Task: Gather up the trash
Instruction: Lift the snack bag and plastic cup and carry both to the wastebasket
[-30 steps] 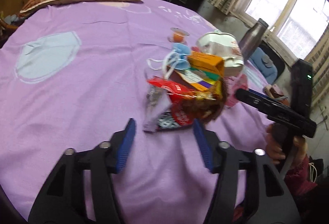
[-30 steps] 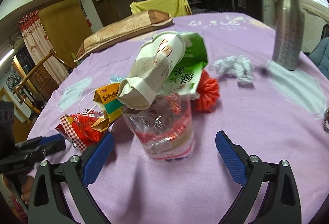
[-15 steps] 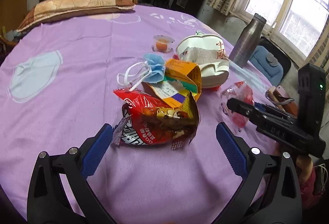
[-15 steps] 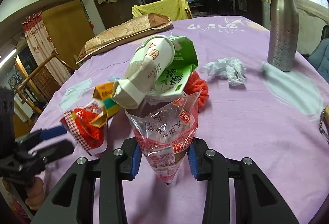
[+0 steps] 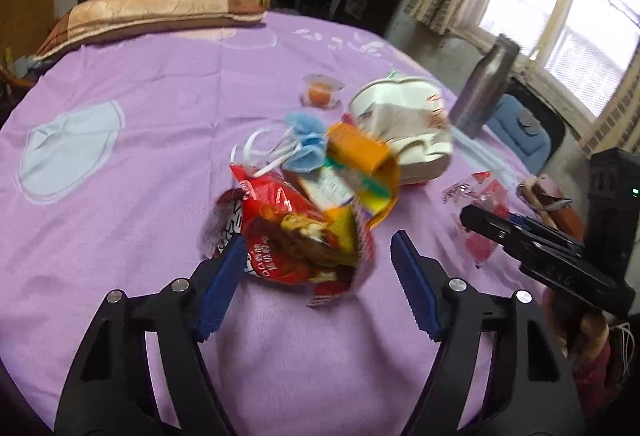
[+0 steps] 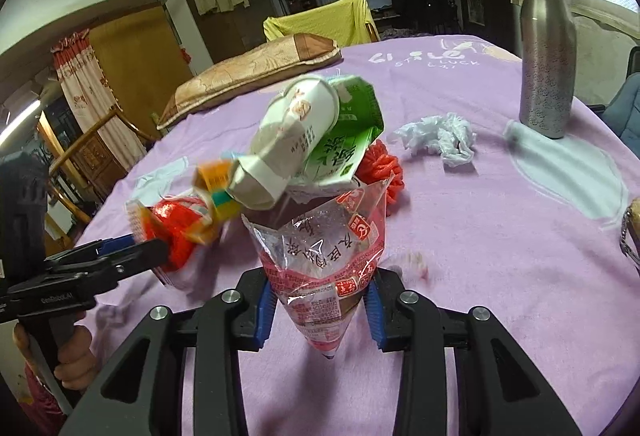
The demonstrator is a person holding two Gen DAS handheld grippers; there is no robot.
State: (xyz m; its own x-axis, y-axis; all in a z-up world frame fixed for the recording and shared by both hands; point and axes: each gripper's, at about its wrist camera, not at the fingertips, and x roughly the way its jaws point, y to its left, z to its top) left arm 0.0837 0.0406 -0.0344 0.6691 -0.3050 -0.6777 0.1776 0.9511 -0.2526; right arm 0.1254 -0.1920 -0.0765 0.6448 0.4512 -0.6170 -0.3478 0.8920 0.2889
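Clear plastic bag (image 6: 326,260) is sitting pinched in the right hand-held gripper (image 6: 320,302), hiding its base; beside it, the left hand-held gripper (image 5: 316,268) is closing around a blurred red snack bag (image 5: 296,236).

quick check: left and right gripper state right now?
Left gripper: closing around the red snack bag, pads not yet pressing it.
Right gripper: shut on the clear plastic bag.

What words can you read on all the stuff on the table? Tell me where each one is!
"STAY LUCK", faint white letters, uncertain: on the purple tablecloth.
"GenRobot.AI", tiny: on the left gripper, side of its body.
Chinese print on the clear red-edged bag in the right gripper: seen reversed, unreadable.
Print on the green packet, paper cup and red snack bag: too blurred.
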